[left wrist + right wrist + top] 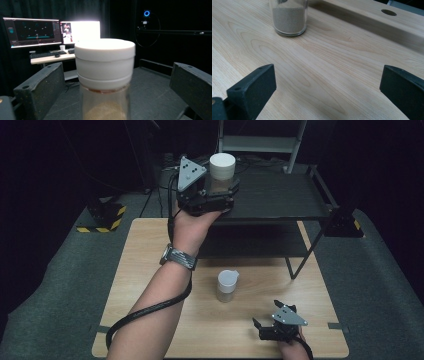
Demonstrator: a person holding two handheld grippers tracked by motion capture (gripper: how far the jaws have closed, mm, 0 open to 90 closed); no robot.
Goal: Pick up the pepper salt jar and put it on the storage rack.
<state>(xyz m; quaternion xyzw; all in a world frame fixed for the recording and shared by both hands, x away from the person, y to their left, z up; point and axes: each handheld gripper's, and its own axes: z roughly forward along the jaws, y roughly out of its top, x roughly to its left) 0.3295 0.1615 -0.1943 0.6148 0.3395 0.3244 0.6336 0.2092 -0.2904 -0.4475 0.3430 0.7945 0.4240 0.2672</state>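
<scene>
The left gripper (220, 190) is released, jaws wide apart and clear of the white-capped jar (105, 75) standing between them on the black shelf (285, 195). The right gripper (272, 317), also released, rests below the shelf, near a second jar (227, 285).

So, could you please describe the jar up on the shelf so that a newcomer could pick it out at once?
Find the black metal rack at the table's far edge. On its top shelf, between the open jaws of the left tool, stands a clear jar of tan powder. Its wide white screw lid sets it apart from the jar on the wooden table.
</scene>
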